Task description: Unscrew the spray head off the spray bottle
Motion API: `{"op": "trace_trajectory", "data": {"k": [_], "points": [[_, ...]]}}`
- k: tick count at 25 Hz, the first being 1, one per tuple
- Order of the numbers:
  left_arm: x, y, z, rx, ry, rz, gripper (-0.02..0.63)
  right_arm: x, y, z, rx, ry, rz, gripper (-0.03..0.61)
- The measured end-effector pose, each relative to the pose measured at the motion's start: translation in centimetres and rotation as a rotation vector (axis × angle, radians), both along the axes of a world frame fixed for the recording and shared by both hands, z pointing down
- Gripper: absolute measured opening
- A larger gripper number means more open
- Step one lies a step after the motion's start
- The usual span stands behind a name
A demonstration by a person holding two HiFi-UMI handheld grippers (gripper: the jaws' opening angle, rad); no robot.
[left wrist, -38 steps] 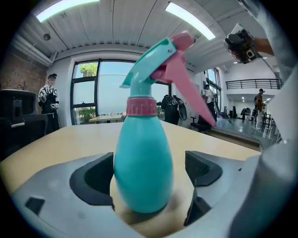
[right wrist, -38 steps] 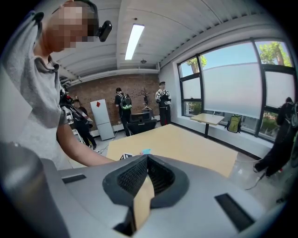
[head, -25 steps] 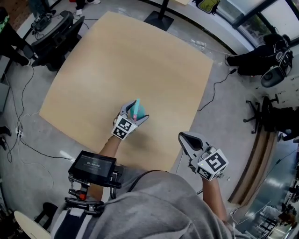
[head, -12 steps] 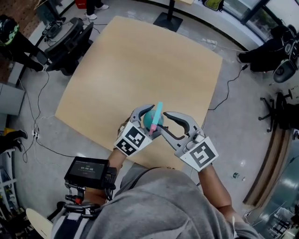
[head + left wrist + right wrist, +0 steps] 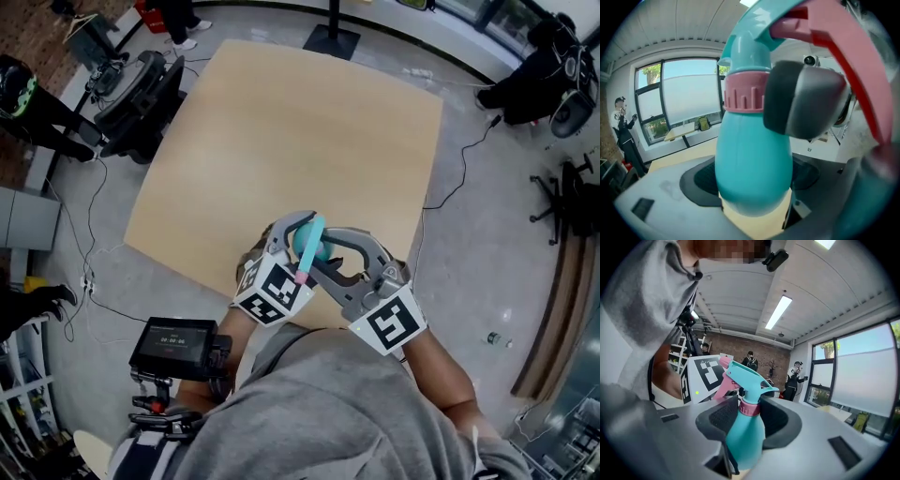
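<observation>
One spray bottle (image 5: 307, 244), clamped in left gripper (image 5: 754, 187), sits between just-opening jaws of right gripper (image 5: 750, 420).

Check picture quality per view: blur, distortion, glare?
Head view: sharp, evenly lit, table edges bowed by the lens. Left gripper view: spray bottle fills the frame, pink trigger soft, strong fisheye. Right gripper view: spray bottle crisp, ceiling light blown out, mosaic patch at top.

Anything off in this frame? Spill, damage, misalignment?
Nothing stands out. The spray bottle looks intact, spray head on, held off the table in the left gripper. The right gripper has just been opening its fingers, with the pink collar between them. No spill visible.
</observation>
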State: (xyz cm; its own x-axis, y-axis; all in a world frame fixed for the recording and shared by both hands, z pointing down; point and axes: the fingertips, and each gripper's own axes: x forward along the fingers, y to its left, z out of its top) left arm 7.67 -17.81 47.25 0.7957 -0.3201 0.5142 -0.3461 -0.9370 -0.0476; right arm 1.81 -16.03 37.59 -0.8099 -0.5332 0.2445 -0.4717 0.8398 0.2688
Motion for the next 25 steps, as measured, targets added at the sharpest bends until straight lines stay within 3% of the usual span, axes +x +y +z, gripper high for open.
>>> {"op": "trace_trajectory", "data": {"k": [3, 5, 11, 13, 15, 18, 22, 25], "points": [[0.6, 1.7, -1.7, -0.013, 0.064, 0.108, 0.396, 0.3, 0.6, -2.6, -0.123, -0.209, -0.045, 0.133], [0.9, 3.0, -3.3, -0.030, 0.120, 0.195, 0.394, 0.3, 1.3, -4.1, -0.195, -0.304, -0.140, 0.132], [1.6, 9.0, -8.1, -0.109, 0.248, 0.570, 0.394, 2.0, 5.0, -7.0, -0.422, -0.390, -0.651, 0.130], [1.7, 10.7, -8.4, -0.145, 0.272, 0.631, 0.394, 2.3, 6.2, -7.1, -0.493, -0.404, -0.814, 0.130], [1.7, 10.7, -7.6, -0.158, 0.274, 0.604, 0.394, 2.0, 6.3, -6.4, -0.527, -0.392, -0.885, 0.130], [1.9, 8.0, -5.7, -0.154, 0.267, 0.462, 0.394, 1.9, 4.3, -4.7, -0.540, -0.369, -0.815, 0.132], [0.8, 1.3, -1.8, -0.054, 0.169, 0.140, 0.396, 4.1, -0.2, -2.7, -0.467, -0.300, -0.497, 0.157], [-1.6, -2.7, 1.8, 0.042, 0.048, -0.093, 0.396, 6.2, -3.3, -4.6, -0.480, -0.449, -0.265, 0.161]]}}
